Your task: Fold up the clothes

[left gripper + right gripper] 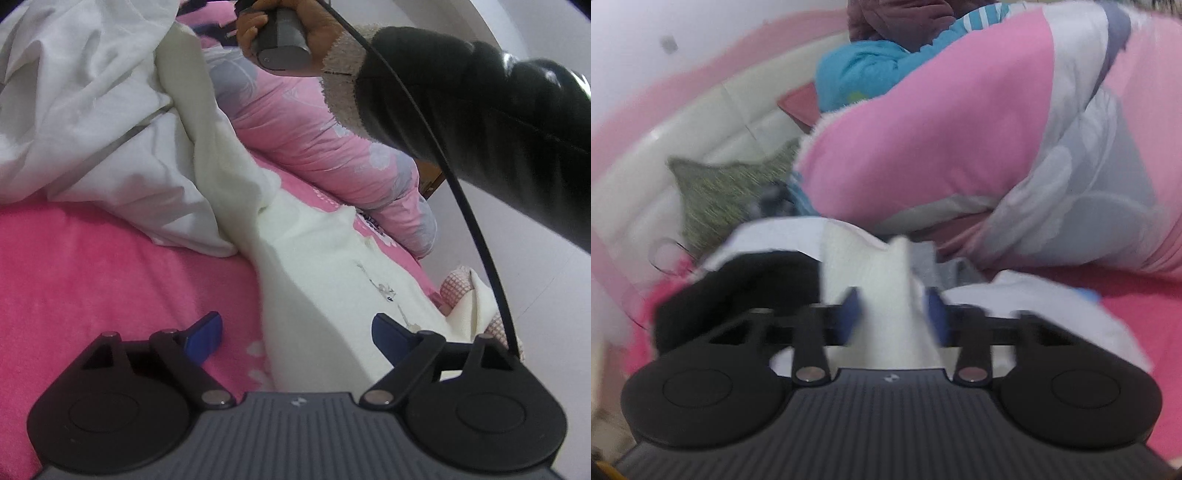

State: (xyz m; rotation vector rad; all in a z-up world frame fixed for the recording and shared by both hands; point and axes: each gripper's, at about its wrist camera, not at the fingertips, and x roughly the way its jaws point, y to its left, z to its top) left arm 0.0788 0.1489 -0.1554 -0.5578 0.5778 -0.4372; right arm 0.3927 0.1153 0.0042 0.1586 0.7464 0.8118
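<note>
Right gripper (892,317): you had its blue fingers clamped on a cream garment (879,295), lifting one end so it hung straight.
Left gripper (295,338): fingers wide apart, low over the cream garment (314,258), seemingly ready to catch it.
Garment: draped across the pink bed cover (92,280), beside a white cloth (92,110).

Cream garment (325,280): soft, fleecy fabric with a small grey printed motif; stretched in a long band across the pink blanket (92,280), its lower end draping over the blanket's right edge.
Cream garment, upper end: lifted clear of the blanket, bunched into a narrow ridge (882,295).
White garment (103,122): thin, smooth, crumpled; heaped on the blanket, touching the cream garment's left side.
</note>
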